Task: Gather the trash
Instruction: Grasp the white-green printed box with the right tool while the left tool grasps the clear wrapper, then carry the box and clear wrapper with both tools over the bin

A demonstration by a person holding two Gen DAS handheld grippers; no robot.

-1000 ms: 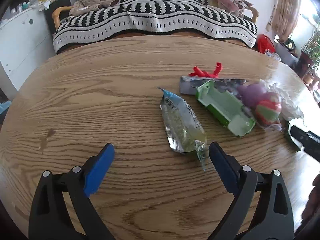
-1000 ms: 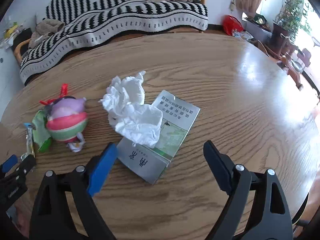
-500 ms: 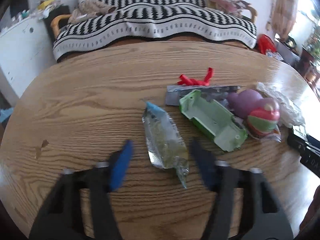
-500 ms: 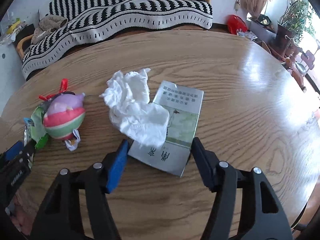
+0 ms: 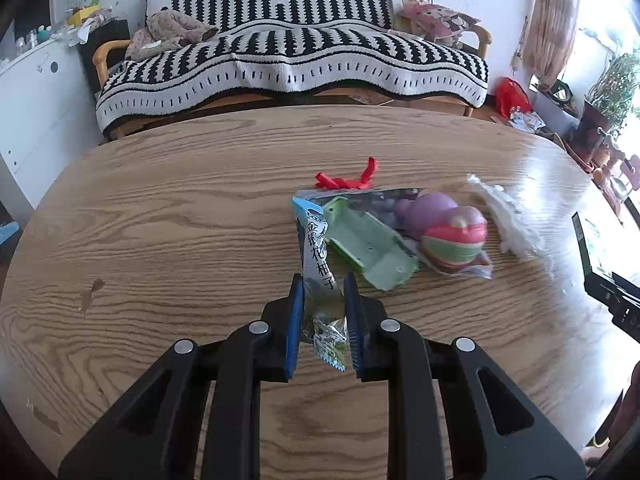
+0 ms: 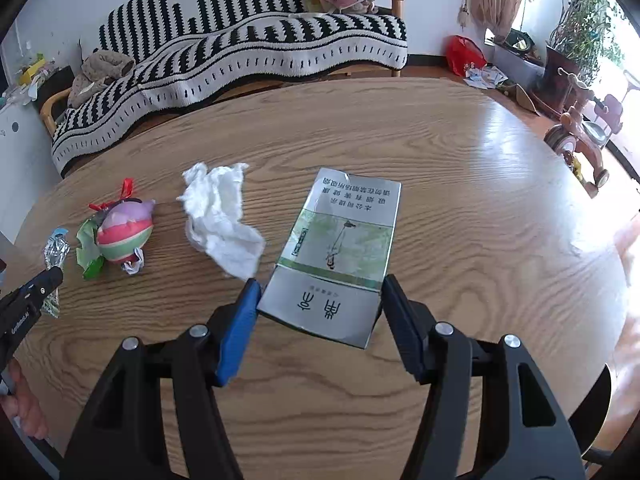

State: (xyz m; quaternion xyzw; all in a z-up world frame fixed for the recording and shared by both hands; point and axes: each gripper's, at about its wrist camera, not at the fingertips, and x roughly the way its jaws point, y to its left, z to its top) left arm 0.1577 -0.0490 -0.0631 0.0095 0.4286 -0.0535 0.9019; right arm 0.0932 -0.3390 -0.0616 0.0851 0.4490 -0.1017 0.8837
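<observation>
My left gripper (image 5: 323,292) is shut on a silver-and-blue snack wrapper (image 5: 318,260) that lies on the wooden table (image 5: 180,220). My right gripper (image 6: 320,292) is shut on the near end of a flattened silver-green cigarette carton (image 6: 340,256), its blue pads pressing both side edges. A crumpled white tissue (image 6: 222,216) lies just left of the carton. A green plastic tray (image 5: 368,246), a purple-red-green ball in clear wrap (image 5: 448,232) and a red ribbon (image 5: 348,178) lie right of the snack wrapper.
A sofa with a black-and-white striped throw (image 5: 292,64) stands behind the table. A white cabinet (image 5: 24,96) is at the far left. A red bag (image 6: 464,54), plants and a tricycle (image 6: 580,136) stand on the floor at the right.
Both grippers moved forward and closed: the left onto the snack wrapper, the right onto the carton's end. The tissue now lies beside the carton instead of on it.
</observation>
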